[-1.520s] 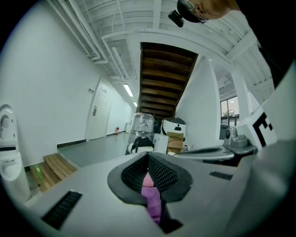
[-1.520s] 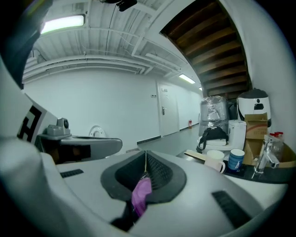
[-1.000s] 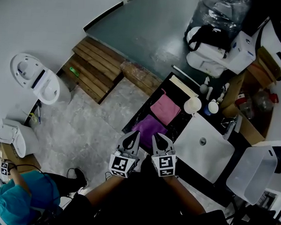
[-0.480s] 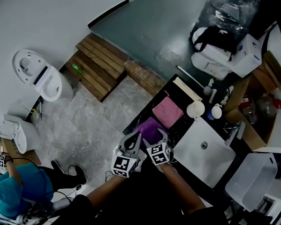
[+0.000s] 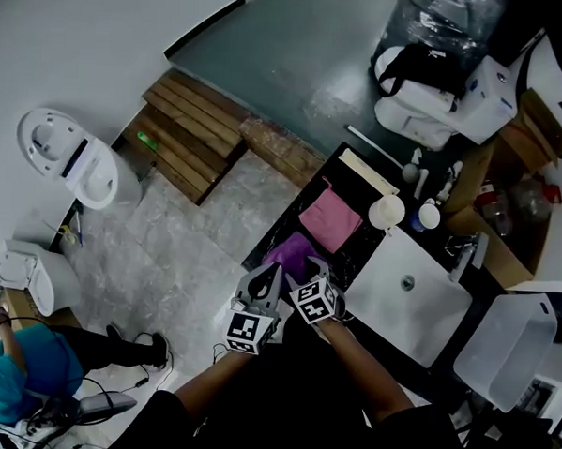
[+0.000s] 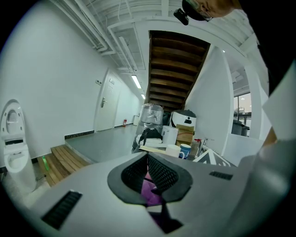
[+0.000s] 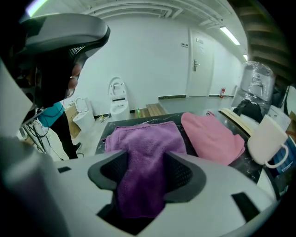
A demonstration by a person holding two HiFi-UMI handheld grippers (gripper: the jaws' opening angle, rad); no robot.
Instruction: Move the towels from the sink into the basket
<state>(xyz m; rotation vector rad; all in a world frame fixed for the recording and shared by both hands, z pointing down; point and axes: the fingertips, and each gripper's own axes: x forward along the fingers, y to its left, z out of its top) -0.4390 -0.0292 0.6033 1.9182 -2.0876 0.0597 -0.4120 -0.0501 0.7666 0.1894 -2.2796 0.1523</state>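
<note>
A purple towel [image 5: 292,251] lies on the black counter [image 5: 357,172], with a pink towel [image 5: 330,219] just beyond it. Both are left of the white sink [image 5: 426,316], which holds nothing. My right gripper [image 5: 311,267] is on the purple towel's near edge. In the right gripper view its jaws [image 7: 144,158] are closing, and the purple towel [image 7: 141,143] is bunched between them, touching both pads. The pink towel [image 7: 210,134] lies flat to the right. My left gripper [image 5: 263,274] hovers beside the right one with its jaws [image 6: 148,159] shut. A sliver of purple shows behind them.
A white mug [image 5: 387,211] and a cup [image 5: 428,215] stand at the sink's far corner. A pale plastic bin [image 5: 502,345] sits right of the sink. Wooden steps [image 5: 192,134] and a toilet [image 5: 73,156] lie to the left. A person in teal [image 5: 19,388] crouches at lower left.
My right gripper has swung left onto the purple towel, opened, and now has the towel between its jaws. The left gripper has barely moved. The person in teal has shifted left.
</note>
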